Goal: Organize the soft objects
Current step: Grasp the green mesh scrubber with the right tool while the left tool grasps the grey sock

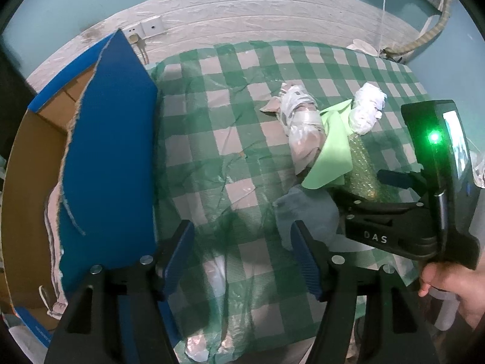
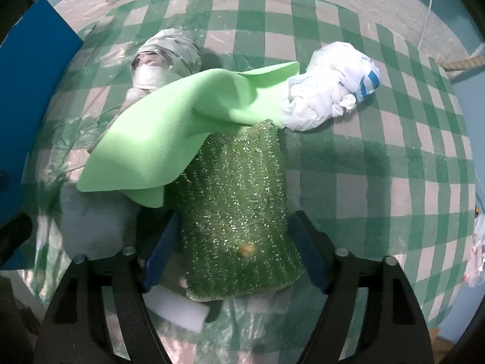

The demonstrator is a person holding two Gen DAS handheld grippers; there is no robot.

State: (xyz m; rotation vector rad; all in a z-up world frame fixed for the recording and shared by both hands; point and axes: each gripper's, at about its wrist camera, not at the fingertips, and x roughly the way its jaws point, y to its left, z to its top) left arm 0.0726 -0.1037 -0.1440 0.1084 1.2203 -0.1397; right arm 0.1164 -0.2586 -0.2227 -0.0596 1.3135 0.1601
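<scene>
A glittery green scouring sponge (image 2: 239, 212) lies on the checked tablecloth between the open fingers of my right gripper (image 2: 233, 248); whether the pads touch it I cannot tell. A light green cloth (image 2: 169, 133) drapes over its far end. A taped grey bundle (image 2: 166, 60) and a white plastic bundle (image 2: 330, 91) lie beyond. A grey-blue cloth (image 2: 91, 221) lies at the left. My left gripper (image 1: 242, 257) is open and empty over the tablecloth, beside the grey-blue cloth (image 1: 306, 212). The right gripper body (image 1: 424, 206) shows at the right there.
An open cardboard box with blue flaps (image 1: 109, 163) stands at the table's left edge. A white foam block (image 2: 178, 309) lies under the sponge's near end. The green checked tablecloth (image 1: 230, 91) has a crinkled plastic cover. A wall with sockets (image 1: 145, 28) is behind.
</scene>
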